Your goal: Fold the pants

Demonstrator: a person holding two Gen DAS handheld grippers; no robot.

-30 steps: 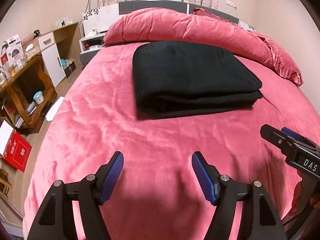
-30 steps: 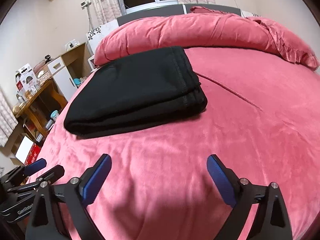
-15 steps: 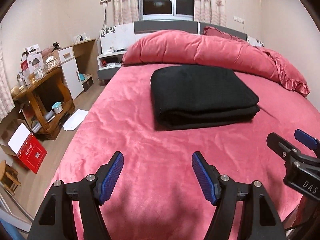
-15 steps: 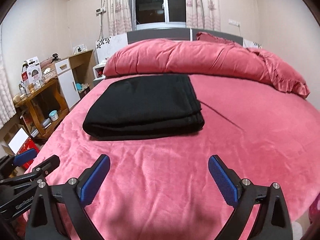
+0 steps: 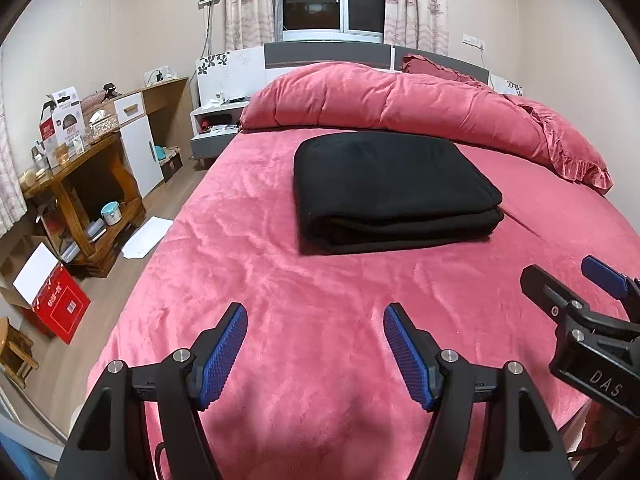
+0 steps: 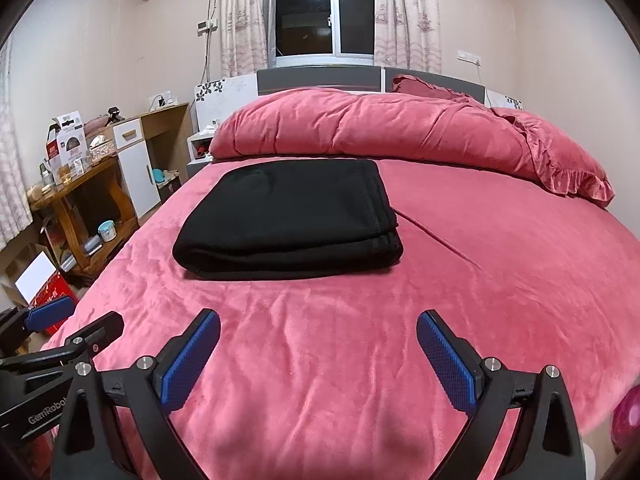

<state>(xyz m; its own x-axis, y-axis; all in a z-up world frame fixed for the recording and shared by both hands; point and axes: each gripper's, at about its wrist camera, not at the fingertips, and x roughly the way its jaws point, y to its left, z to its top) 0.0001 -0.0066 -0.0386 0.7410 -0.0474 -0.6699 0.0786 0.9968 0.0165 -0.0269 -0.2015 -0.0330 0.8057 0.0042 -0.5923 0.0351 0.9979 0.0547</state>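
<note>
1. Since the earlier frames both grippers have drawn back and up from the pants [image 5: 392,188]. The garment now sits smaller and farther off in both wrist views, and the window and curtains have come into sight above the headboard.
2. Left gripper [image 5: 316,352]: jaws stand wide apart with nothing between them, over bare bedspread [image 5: 248,280] near the foot of the bed.
3. Right gripper [image 6: 320,360]: jaws likewise spread wide and empty, beside the left one and also over bare bedspread.
4. The pants lie on the bed in a compact black rectangle of several stacked layers, just short of the rolled red duvet [image 5: 384,108], well apart from both grippers. The folded edges face the cameras; the stack looks even and flat.
5. Judgement: the fold appears complete and the work is at its closing stage, with neither tool in contact with the cloth.
6. Risks from here:
   - A return pass with open jaws could snag the top layer and pull the stack askew.
   - The plush bedspread is soft and wrinkled; pressing on it near the garment could tilt the stack.
   - The near layers rest on one another unsecured, so any nudge at that edge could let them slide apart.
</note>
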